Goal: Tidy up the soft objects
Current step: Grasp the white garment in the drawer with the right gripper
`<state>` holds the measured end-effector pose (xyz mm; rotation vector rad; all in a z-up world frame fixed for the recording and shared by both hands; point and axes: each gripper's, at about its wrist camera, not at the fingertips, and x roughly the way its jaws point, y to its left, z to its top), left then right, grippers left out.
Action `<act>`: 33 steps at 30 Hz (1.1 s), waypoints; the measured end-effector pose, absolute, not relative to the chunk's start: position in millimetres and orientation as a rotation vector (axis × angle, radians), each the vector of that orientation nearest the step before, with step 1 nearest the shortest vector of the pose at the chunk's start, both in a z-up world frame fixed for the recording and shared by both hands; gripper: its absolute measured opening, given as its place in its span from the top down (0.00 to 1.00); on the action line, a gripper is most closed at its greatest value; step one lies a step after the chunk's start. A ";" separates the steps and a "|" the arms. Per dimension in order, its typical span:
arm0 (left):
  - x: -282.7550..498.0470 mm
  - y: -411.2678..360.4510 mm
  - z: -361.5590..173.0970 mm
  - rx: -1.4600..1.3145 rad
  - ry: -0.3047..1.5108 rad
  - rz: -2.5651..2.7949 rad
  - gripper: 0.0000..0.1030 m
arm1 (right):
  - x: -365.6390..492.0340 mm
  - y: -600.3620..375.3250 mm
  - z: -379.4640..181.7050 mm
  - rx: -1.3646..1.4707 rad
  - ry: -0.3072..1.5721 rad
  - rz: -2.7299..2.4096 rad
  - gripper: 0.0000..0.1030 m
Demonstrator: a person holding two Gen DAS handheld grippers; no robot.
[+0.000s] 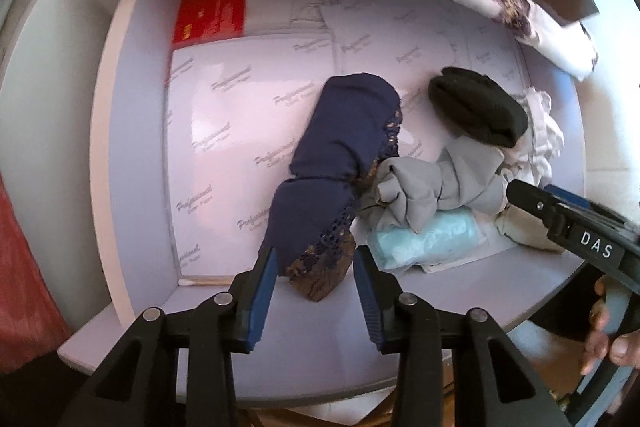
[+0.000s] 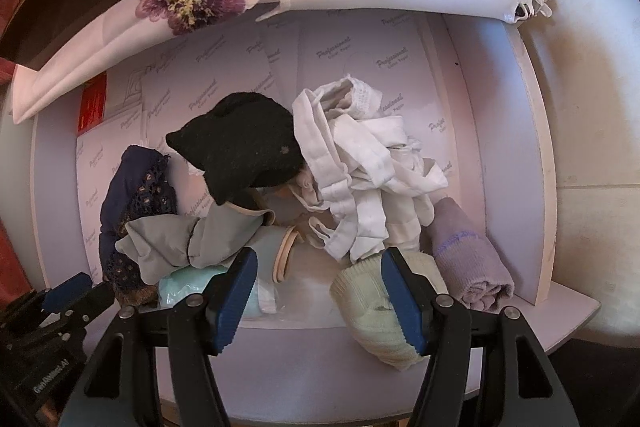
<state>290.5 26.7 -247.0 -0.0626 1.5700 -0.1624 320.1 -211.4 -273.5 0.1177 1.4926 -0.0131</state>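
Left tongs [image 1: 314, 281] parted, straddling navy lace garment [image 1: 340, 155] end.

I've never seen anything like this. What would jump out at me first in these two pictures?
Probably the heap of soft clothes on the pale lined shelf: a rolled navy lace garment at left, a black knit piece atop the middle, tangled white straps to the right. Next, the open blue-padded left tongs straddling the navy roll's near end, and the open right tongs in front of the pile.
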 end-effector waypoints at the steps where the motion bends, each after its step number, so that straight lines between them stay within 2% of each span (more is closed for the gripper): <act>1: 292.3 22.3 -249.0 -0.042 1.567 -0.162 0.62 | 320.3 -211.6 -273.2 0.116 1.492 -0.013 0.36; 13: 319.9 -6.7 -282.2 0.062 1.586 -0.140 0.62 | 315.8 -207.7 -277.0 0.099 1.483 -0.005 0.36; 16: 318.3 1.6 -280.1 0.048 1.585 -0.148 0.65 | 315.6 -209.2 -276.7 0.113 1.481 -0.005 0.36; 21: 317.7 2.7 -277.3 0.034 1.577 -0.155 0.76 | 315.7 -207.6 -277.3 0.094 1.481 -0.001 0.36; 33: 299.9 27.6 -266.1 -0.076 1.565 -0.121 0.78 | 315.6 -203.6 -277.2 0.078 1.479 0.000 0.36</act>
